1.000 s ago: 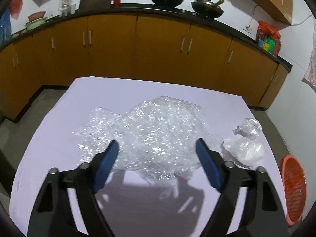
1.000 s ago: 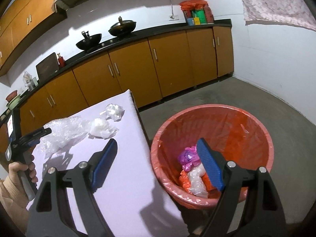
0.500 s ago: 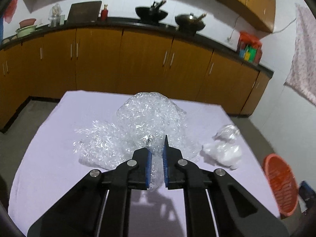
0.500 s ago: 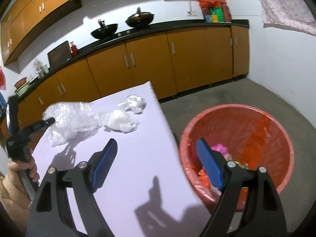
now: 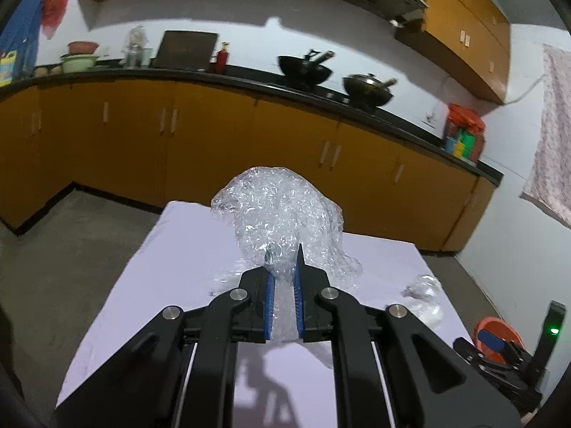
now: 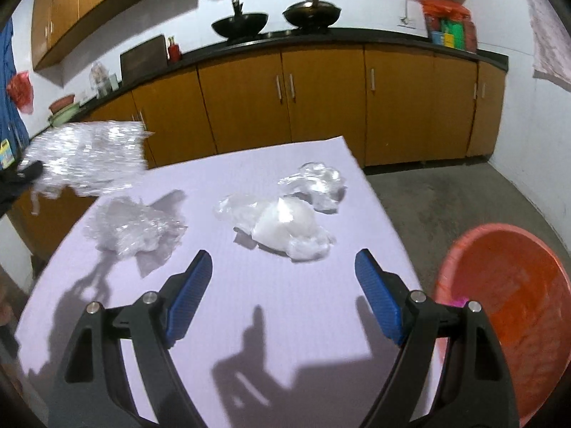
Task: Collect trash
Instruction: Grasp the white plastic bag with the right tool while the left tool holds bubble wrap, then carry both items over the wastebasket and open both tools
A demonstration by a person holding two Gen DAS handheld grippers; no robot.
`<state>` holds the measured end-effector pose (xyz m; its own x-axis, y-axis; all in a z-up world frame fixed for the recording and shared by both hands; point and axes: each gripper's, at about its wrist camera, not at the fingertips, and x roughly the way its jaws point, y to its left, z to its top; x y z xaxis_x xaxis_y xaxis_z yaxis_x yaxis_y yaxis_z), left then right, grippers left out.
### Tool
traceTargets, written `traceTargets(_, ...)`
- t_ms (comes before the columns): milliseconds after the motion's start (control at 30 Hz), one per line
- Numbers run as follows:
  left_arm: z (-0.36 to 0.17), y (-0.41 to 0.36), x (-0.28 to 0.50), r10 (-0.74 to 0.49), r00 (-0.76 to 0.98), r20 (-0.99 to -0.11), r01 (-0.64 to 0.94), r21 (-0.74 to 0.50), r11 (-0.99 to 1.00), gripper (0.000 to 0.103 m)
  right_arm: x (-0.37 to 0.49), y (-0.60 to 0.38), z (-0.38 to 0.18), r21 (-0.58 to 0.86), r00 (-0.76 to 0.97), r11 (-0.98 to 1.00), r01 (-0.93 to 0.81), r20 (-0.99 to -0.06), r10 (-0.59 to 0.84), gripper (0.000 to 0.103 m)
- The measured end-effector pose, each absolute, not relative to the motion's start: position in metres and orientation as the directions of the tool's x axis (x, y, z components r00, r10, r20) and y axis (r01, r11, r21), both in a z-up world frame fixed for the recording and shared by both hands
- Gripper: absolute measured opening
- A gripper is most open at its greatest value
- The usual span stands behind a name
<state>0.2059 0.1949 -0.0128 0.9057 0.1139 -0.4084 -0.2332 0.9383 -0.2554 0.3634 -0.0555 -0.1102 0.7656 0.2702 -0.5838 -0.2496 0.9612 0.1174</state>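
My left gripper [image 5: 283, 260] is shut on a big wad of clear bubble wrap [image 5: 282, 214] and holds it lifted above the lilac table [image 5: 171, 285]. The wad also shows blurred at the left in the right wrist view [image 6: 89, 157]. My right gripper [image 6: 283, 281] is open and empty over the table's near side. Ahead of it lie a white plastic bag [image 6: 285, 224], a clear crumpled wrapper [image 6: 316, 182] and a clear crumpled film [image 6: 132, 228]. The orange bin [image 6: 506, 306] stands on the floor at the right.
Orange kitchen cabinets [image 6: 321, 107] with a black countertop run behind the table, with two woks [image 6: 312, 10] on it. Grey floor [image 6: 446, 207] lies between table, bin and cabinets. The table's right edge is close to the bin.
My left gripper closed on the bubble wrap and lifted it off the table. My right gripper swung left from over the bin to over the table, staying open.
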Motion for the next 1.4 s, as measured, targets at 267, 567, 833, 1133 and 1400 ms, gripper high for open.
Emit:
traceTargets(267,-0.016,0.221,0.208,0.144,0.908,-0.394,-0.276,-0.3,0.913,0.009,0.423,-0.027,-0.13,0.045,0.72,0.965,-0.259,-0.657,0.224,0.081)
traceTargets(567,-0.019,0.216,0.213,0.124,0.914,-0.386,-0.256,-0.311,0.916,0.009,0.443,-0.02,-0.147,0.051,0.641,0.952,-0.302,-0.728,0.242,0.039)
traceTargets(833,-0.013,0.203,0.21,0.094,0.921,-0.378,-0.223,-0.312,0.924,0.009,0.414,-0.029,-0.14,0.1,0.652,0.943,-0.319,-0.698,0.294,0.027)
traceTargets(1133,-0.005,0.161,0.207,-0.007,0.928,-0.372,-0.122,-0.322,0.939,0.009,0.356,-0.067,-0.104,0.151,0.724,0.949,-0.277,-0.616,0.31,0.027)
traceTargets(1400,0.002,0.102,0.202,-0.133,0.92,-0.37,0.005,-0.327,0.945,0.009,0.307,-0.117,-0.077,0.133,0.795,0.974,-0.184,-0.562,0.227,0.027)
